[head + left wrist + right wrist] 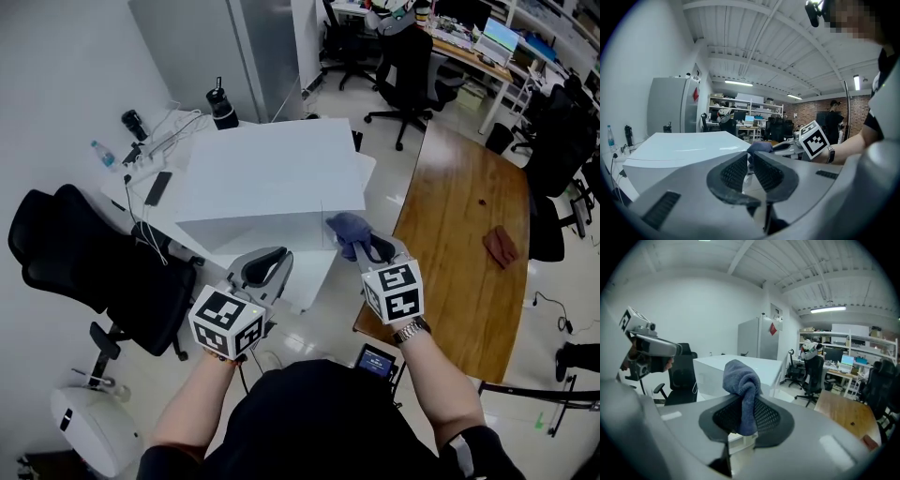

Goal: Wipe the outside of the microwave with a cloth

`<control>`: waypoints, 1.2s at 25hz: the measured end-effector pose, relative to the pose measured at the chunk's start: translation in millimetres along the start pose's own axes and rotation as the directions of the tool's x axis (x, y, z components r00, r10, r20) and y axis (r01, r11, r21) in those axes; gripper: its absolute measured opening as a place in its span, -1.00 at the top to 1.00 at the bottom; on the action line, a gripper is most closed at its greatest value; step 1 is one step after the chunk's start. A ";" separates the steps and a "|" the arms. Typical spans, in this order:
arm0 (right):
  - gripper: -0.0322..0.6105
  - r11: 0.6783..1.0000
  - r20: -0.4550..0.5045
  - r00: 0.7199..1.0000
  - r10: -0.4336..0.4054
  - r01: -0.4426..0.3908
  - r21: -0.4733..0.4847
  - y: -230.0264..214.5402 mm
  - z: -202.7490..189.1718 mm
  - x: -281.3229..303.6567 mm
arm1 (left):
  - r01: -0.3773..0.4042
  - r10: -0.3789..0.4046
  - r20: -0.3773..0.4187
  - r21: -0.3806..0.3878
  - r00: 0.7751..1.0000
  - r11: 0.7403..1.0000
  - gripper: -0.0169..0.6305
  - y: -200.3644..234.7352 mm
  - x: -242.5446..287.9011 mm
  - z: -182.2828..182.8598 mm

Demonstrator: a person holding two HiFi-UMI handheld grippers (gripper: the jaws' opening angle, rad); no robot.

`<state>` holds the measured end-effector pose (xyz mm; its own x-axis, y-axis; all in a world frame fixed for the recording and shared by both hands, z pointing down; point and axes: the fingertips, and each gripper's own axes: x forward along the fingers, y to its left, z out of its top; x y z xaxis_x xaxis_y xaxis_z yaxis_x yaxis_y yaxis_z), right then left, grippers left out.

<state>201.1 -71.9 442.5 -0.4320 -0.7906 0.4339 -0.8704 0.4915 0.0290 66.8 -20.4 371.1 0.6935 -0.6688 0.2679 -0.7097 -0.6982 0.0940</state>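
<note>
nearest the camera the person's forearms reached forward, with a watch [410, 330] on the right wrist. the left claw [266, 266] pointed at the lower front of the microwave [272, 173], its jaws a narrow slit apart and nothing between them. the right claw [371, 247] sat beside it, jaws clamped on a blue-grey cloth [348, 227] whose bunched free end stood up above them. the cloth was just beside the front right corner of the microwave, a plain white box; whether it touched that corner could not be told. the microwave stood on a white table [368, 169], its right side close to the table's edge. left of it on the table lay a black phone [157, 187], some white cables and a small clear bottle [102, 154], with a black flask [222, 107] behind the microwave's far left corner. a black chair [89, 262] stood at the table's left. a wooden table [459, 216] to the right carried a reddish-brown rag [502, 246]. farther off were a grey cabinet [234, 42] and black office chairs [408, 70].
</note>
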 end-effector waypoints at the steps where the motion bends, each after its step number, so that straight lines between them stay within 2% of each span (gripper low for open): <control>1: 0.68 0.999 0.011 0.999 0.034 -0.034 -0.010 7.5 5.3 -2.7 | 0.003 -0.003 0.003 0.001 1.000 1.000 0.84 -0.5 -0.2 0.9; 6: 0.68 0.976 0.052 0.977 0.208 -0.204 -0.082 46.7 32.3 -14.2 | 0.026 -0.026 0.014 0.011 1.000 1.000 0.59 -2.9 -4.9 5.4; 10: 0.68 0.929 0.075 0.934 0.349 -0.334 -0.162 81.1 49.0 -22.6 | 0.048 -0.048 0.011 0.019 0.999 0.999 0.36 -5.1 -12.7 3.4; 13: 0.68 0.865 0.088 0.876 0.475 -0.446 -0.231 110.4 60.7 -32.7 | 0.068 -0.069 0.012 0.034 0.998 0.997 0.26 -7.1 -22.6 2.6; 17: 0.68 0.742 0.066 0.773 0.631 -0.576 -0.343 149.5 70.7 -46.7 | 0.110 -0.111 0.016 0.070 0.994 0.992 0.22 -13.2 -40.7 3.9; 19: 0.68 0.685 0.049 0.726 0.686 -0.620 -0.383 166.0 74.5 -50.0 | 0.132 -0.135 0.017 0.090 0.991 0.987 0.25 -17.2 -51.0 4.7; 21: 0.68 0.644 0.033 0.694 0.719 -0.647 -0.407 181.1 77.7 -49.0 | 0.142 -0.145 0.021 0.097 0.989 0.985 0.38 -18.1 -60.9 3.7; 23: 0.68 0.624 0.020 0.682 0.731 -0.657 -0.422 194.7 80.4 -42.9 | 0.118 -0.121 0.028 0.094 0.992 0.989 0.54 -11.0 -70.1 1.1; 25: 0.67 0.619 0.013 0.682 0.731 -0.656 -0.432 208.0 83.3 -34.0 | 0.065 -0.069 0.035 0.090 0.997 0.994 0.67 2.7 -80.0 -2.1; 30: 0.53 0.649 0.010 0.717 0.697 -0.625 -0.433 239.5 93.2 -0.6 | -0.085 0.080 0.058 0.081 0.995 0.993 0.74 48.5 -110.1 -12.6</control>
<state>-29.2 12.3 365.2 -0.9188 -0.2282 0.3222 -0.1930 0.9715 0.1377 -45.6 22.6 358.2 0.6401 -0.7364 0.2190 -0.7537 -0.6572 -0.0072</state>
